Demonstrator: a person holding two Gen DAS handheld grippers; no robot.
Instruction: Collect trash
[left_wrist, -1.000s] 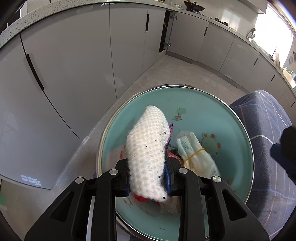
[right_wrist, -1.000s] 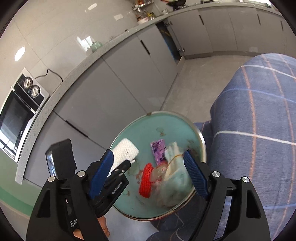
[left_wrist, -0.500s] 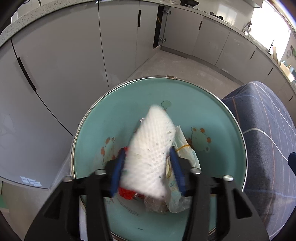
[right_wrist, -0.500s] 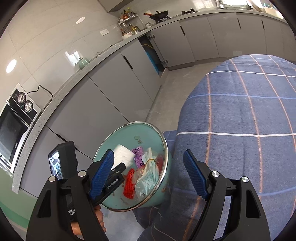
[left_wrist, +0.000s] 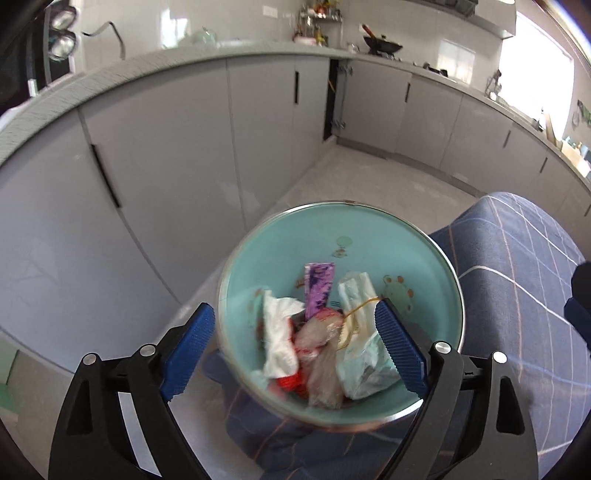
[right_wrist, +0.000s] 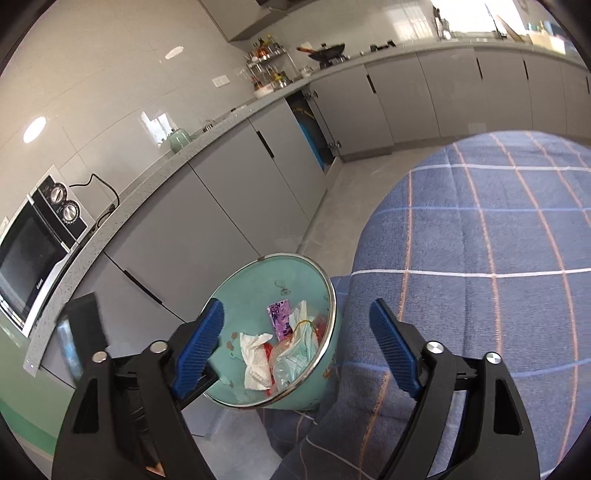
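Presently held in the teal bin (left_wrist: 417, 258), beside the cloth-covered bench (right_wrist: 498, 240): white foam net (left_wrist: 279, 338), purple wrapper (left_wrist: 318, 286), crumpled plastic bags (left_wrist: 364, 354), red mesh (left_wrist: 290, 380). All judged light, soft, compressible; the film likely slippery. Pinch bunched folds, not flat faces. Left gripper (left_wrist: 295, 347) above the bin, jaws released, empty. Right gripper (right_wrist: 295, 347) likewise released, empty.

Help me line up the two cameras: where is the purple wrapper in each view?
Left wrist: purple wrapper leans in the bin, centre, between the open fingers.
Right wrist: wrapper lower centre, inside the tilted bin.
Shared landmark: the white foam net left of it.
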